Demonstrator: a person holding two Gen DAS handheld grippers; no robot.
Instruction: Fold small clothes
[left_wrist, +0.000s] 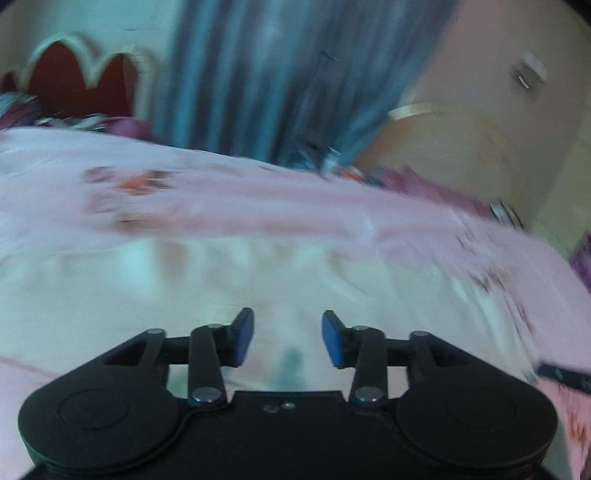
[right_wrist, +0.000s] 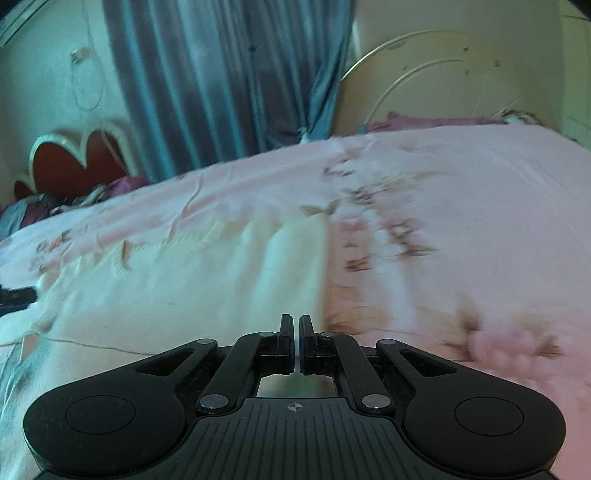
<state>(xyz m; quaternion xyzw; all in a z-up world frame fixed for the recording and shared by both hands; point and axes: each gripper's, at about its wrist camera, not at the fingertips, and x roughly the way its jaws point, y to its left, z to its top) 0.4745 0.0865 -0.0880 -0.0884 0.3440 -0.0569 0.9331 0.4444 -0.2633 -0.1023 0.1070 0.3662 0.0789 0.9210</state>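
Two tongs low over pale garment on pink bed.
Left tongs (left_wrist: 288, 339) released, blue pads apart, garment (left_wrist: 229, 280) spread ahead of them. Right tongs (right_wrist: 295, 343) clenched, pads nearly touching, nothing visibly between; garment (right_wrist: 207, 280) ahead-left, bedsheet (right_wrist: 461, 229) ahead-right.

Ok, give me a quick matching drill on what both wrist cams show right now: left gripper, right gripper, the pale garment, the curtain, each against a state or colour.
Column one:
1. left gripper
2. right gripper
3. pale garment
4. curtain

Column two:
A. blue-grey, hanging behind the bed
B. jaws apart, nothing between them
C. cream, lying flat on the pink sheet
D. jaws together

Pairs: 1-B, 2-D, 3-C, 4-A
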